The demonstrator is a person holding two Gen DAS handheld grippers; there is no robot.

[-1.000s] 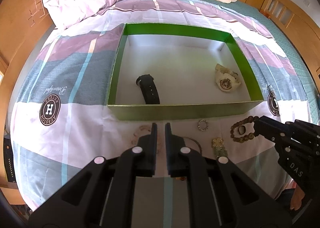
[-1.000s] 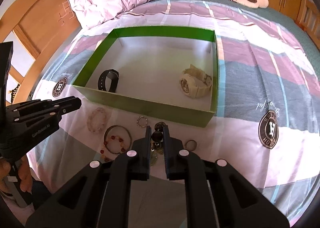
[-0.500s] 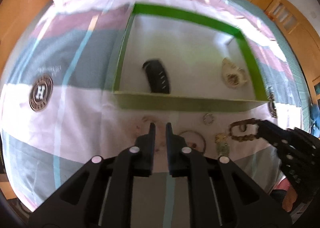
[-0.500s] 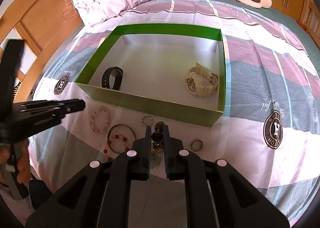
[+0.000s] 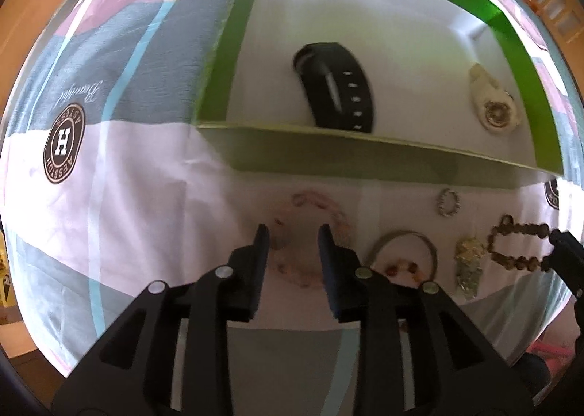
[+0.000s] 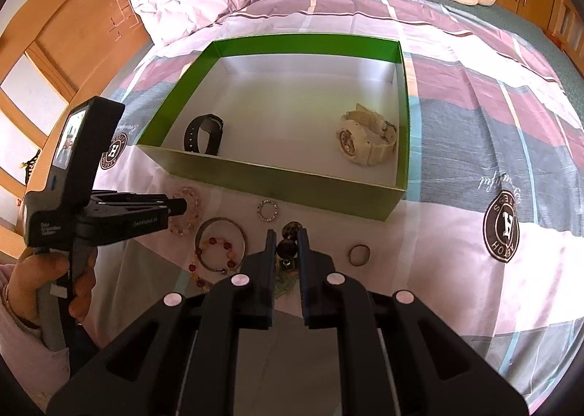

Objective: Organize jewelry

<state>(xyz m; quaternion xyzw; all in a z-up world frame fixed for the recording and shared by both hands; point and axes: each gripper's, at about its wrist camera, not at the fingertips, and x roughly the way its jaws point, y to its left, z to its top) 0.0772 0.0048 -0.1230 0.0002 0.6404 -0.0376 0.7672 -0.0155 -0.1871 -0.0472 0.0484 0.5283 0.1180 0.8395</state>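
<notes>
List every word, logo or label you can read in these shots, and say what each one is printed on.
"H": centre of the round brown badge printed on the bedsheet.
"Beautiful": script on the bedsheet near the badge, upside down, read with some doubt.
Ring lettering around the badge: distorted, not surely readable.
White print on the left gripper body: too small and blurred.
Green box: no text visible.
</notes>
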